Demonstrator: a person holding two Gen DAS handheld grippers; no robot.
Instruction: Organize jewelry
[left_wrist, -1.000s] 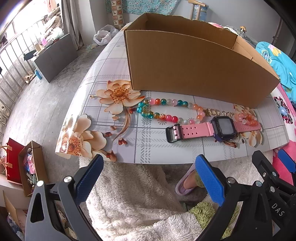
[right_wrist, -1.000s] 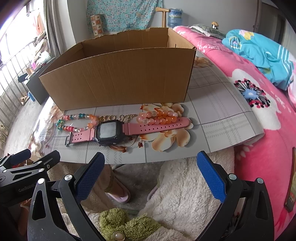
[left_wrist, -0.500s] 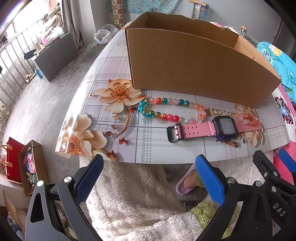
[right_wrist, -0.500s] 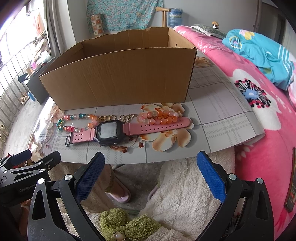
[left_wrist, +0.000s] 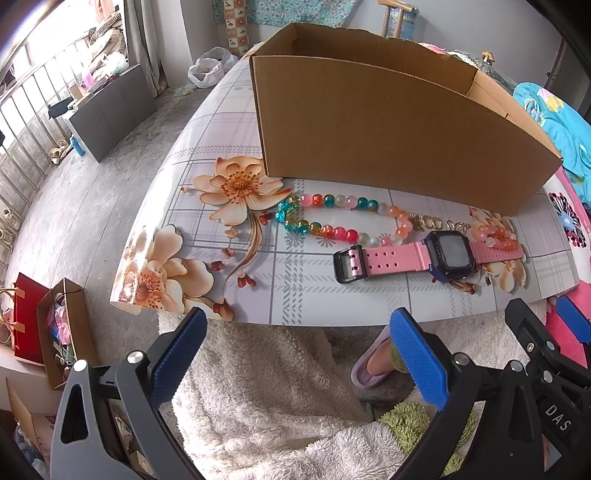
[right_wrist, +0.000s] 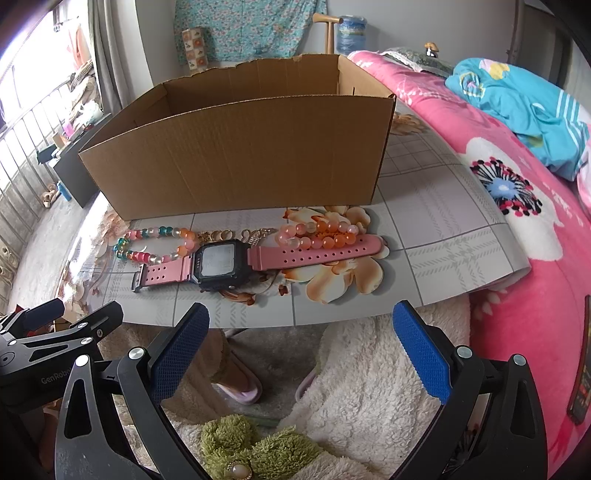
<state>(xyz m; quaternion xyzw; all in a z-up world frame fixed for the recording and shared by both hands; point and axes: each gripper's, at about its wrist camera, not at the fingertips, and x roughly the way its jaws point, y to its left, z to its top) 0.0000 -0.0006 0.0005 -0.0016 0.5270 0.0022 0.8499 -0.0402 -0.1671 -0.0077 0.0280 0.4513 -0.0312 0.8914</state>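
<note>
The left gripper (left_wrist: 297, 354) was held with its jaws wide open, nothing between them, short of the near edge of the surface (left_wrist: 295, 295) and touching none of the jewelry. The right gripper (right_wrist: 301, 349) was likewise held wide open and empty, below the surface edge, over a fleecy white blanket (right_wrist: 369, 365).

In the left wrist view, a watch (left_wrist: 448, 254) with a pink strap was seen lying flat at 1 o'clock from the left gripper. A bead string (left_wrist: 332, 221) of teal, red and pale beads lay just beyond it at 12 o'clock, its right end touching or nearly touching the strap. A small gold chain (left_wrist: 437, 223) lay between the bead string and a bracelet (left_wrist: 496, 236) of orange and pink beads, which rested against the far strap end at 2 o'clock. An open cardboard box (left_wrist: 388, 140) stood behind all of them; its inside floor could not be seen.
</note>
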